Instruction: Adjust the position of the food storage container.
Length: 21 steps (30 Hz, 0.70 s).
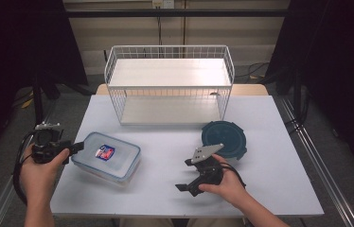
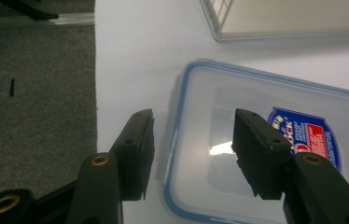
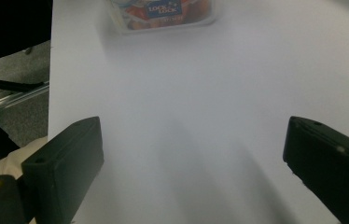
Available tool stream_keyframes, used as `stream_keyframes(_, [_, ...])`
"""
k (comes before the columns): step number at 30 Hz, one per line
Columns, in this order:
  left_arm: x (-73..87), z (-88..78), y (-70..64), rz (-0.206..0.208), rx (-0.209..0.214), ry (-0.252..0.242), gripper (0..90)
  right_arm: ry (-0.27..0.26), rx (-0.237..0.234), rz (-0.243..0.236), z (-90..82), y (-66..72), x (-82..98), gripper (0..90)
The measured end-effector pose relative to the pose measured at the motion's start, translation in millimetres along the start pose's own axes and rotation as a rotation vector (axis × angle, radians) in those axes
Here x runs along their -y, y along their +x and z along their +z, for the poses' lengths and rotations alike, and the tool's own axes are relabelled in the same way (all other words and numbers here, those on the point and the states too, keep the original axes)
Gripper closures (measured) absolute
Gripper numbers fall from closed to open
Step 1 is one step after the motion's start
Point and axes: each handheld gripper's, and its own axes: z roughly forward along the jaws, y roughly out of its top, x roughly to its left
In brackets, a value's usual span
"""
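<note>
A clear rectangular food container [image 1: 106, 157] with a blue-rimmed lid and a blue and red label lies at the left of the white table [image 1: 165, 194]. My left gripper [image 1: 75, 148] is level at its left end. In the left gripper view the container [image 2: 256, 93] lies under my left gripper [image 2: 193, 126]: one jaw hangs over bare table, the other over the lid, and the blue rim runs between them untouched. My right gripper [image 1: 184, 176] rests near the table's front, pointing left. Its jaws [image 3: 193, 130] stand wide open over bare table, with the container [image 3: 161, 14] far ahead.
A white wire rack [image 1: 170, 47] with two shelves stands at the back middle; its lower corner [image 2: 280, 18] shows beyond the container. A dark teal round lid [image 1: 224, 138] lies flat just behind my right hand. Grey floor lies left of the table edge.
</note>
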Motion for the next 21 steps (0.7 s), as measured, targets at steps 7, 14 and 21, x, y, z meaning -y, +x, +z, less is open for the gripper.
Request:
stream_keyframes(7, [3.9,7.5,7.8,-0.100,0.068,-0.057,63.1,-0.003,-0.004,-0.005,1.3,-0.1,0.5,4.7])
stream_keyframes(14, [5.6,7.1,11.5,-0.121,0.006,-0.098,82.2,-0.003,0.000,-0.002,-0.2,-0.2,1.0,4.6])
stream_keyframes(21, [12.2,18.6,17.5,-0.126,-0.019,-0.022,88.3,-0.005,-0.004,-0.002,0.1,-0.1,0.7,4.7])
